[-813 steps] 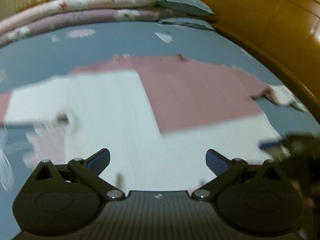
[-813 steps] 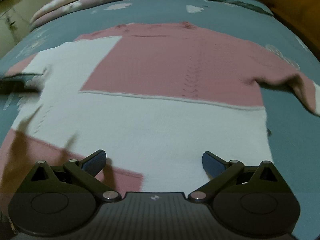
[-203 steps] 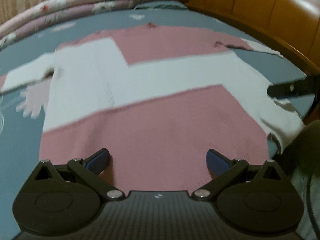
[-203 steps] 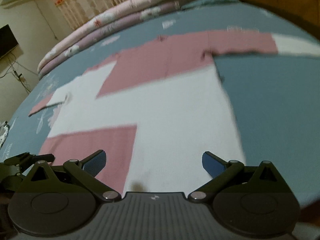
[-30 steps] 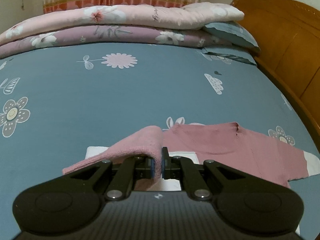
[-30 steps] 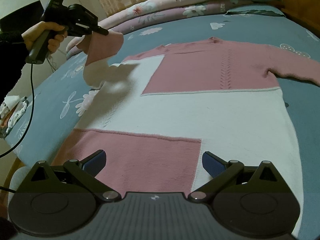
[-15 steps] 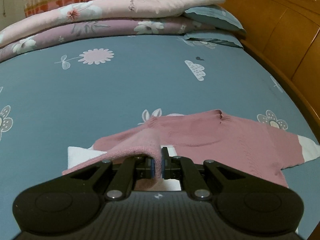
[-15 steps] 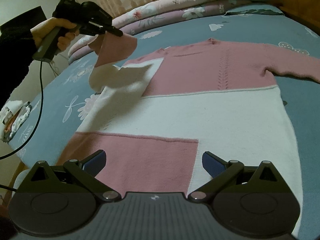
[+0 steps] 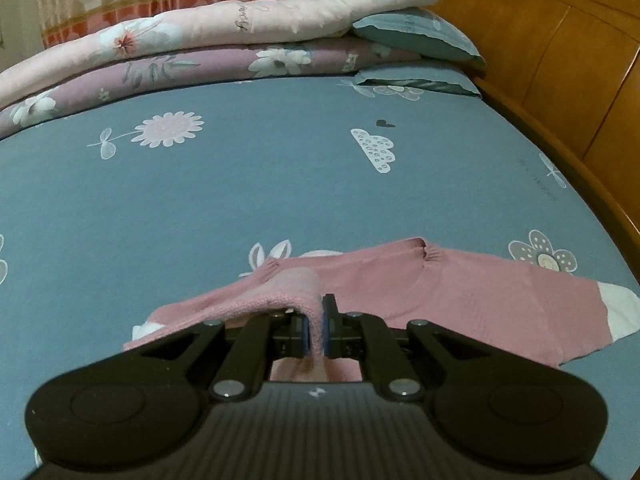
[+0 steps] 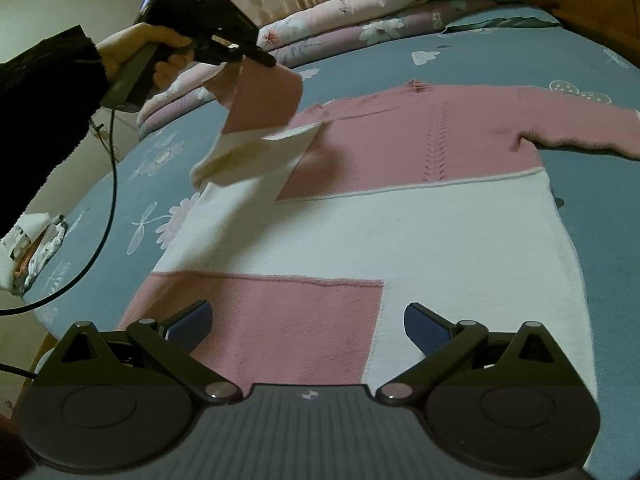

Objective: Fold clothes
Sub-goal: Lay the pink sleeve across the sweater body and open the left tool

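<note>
A pink and white block sweater [image 10: 400, 208] lies flat, front up, on the blue bed. My left gripper [image 9: 315, 332] is shut on the pink cuff of the sweater's left sleeve [image 9: 280, 292]. In the right wrist view that left gripper [image 10: 260, 58] holds the sleeve [image 10: 256, 120] lifted above the sweater's left shoulder, its white part hanging down to the body. My right gripper [image 10: 308, 322] hovers open over the sweater's bottom hem, nothing between its fingers. The other sleeve [image 10: 580, 132] lies stretched out to the right.
Folded quilts [image 9: 200, 40] and pillows [image 9: 416, 36] are stacked at the far end of the bed. A wooden bed frame [image 9: 580, 80] runs along the right. A person's hand and dark sleeve [image 10: 48, 92] hold the left gripper; its cable [image 10: 108, 208] hangs over the left bed edge.
The left gripper has carried the lifted sleeve rightward, over the sweater's shoulder toward the chest. The right gripper has stayed open by the hem.
</note>
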A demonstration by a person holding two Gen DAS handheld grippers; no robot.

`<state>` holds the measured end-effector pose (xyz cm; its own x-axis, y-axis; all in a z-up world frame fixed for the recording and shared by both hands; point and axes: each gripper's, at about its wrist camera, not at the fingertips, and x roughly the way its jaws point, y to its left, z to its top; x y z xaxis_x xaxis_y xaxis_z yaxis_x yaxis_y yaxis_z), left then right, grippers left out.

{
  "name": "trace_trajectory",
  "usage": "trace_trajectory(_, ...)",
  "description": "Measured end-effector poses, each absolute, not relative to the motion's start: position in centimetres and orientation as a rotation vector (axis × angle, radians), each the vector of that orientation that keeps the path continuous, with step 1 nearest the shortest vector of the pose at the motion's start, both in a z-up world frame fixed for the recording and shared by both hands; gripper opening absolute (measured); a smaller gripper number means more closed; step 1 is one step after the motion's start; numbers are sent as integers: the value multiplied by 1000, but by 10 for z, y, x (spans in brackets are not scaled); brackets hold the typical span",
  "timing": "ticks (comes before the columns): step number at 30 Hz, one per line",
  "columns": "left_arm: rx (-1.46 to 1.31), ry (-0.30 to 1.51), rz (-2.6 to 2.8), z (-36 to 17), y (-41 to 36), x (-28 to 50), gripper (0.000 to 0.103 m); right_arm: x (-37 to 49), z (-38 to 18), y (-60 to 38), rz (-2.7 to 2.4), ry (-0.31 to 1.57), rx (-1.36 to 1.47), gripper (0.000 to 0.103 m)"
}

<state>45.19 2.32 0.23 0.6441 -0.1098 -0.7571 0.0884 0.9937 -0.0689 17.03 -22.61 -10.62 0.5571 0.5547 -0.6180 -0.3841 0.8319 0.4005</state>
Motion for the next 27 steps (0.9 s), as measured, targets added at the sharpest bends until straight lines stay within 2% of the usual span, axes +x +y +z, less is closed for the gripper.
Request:
trace_trajectory(18,111,911,-156,-24,-36,471,5,171,-110,-231,559,811,249,103)
trace_trajectory(27,276,984,-194,-39,-60,470,11,171,-110,-232,553,813,254,103)
